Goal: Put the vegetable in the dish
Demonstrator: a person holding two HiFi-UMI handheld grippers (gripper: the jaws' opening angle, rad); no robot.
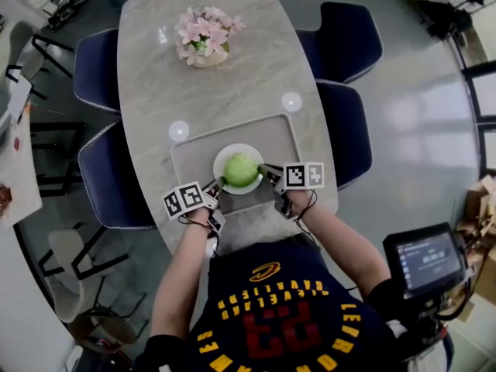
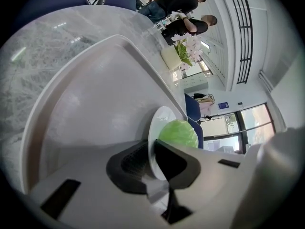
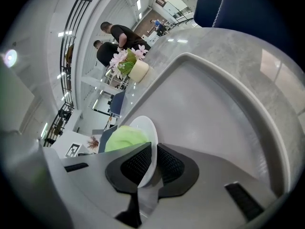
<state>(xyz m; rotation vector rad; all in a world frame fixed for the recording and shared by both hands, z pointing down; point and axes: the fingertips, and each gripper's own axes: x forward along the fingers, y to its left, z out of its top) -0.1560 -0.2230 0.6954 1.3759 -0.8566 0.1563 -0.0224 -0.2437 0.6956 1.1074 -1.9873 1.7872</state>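
A green cabbage point(image 1: 240, 169) lies in a white dish point(image 1: 223, 159) over the grey tray point(image 1: 194, 157). My left gripper point(image 1: 218, 184) is shut on the dish's near-left rim, and my right gripper point(image 1: 263, 169) is shut on its right rim. In the left gripper view the dish point(image 2: 155, 132) stands edge-on between the jaws with the cabbage point(image 2: 178, 133) behind it. The right gripper view shows the same dish point(image 3: 148, 142) pinched between the black pads, with the cabbage point(image 3: 123, 138) to their left.
A vase of pink flowers point(image 1: 203, 36) stands at the far end of the marble table point(image 1: 155, 68). Dark blue chairs point(image 1: 349, 41) flank both sides. Two round coasters point(image 1: 291, 101) lie beside the tray. People point(image 3: 114, 42) stand in the background.
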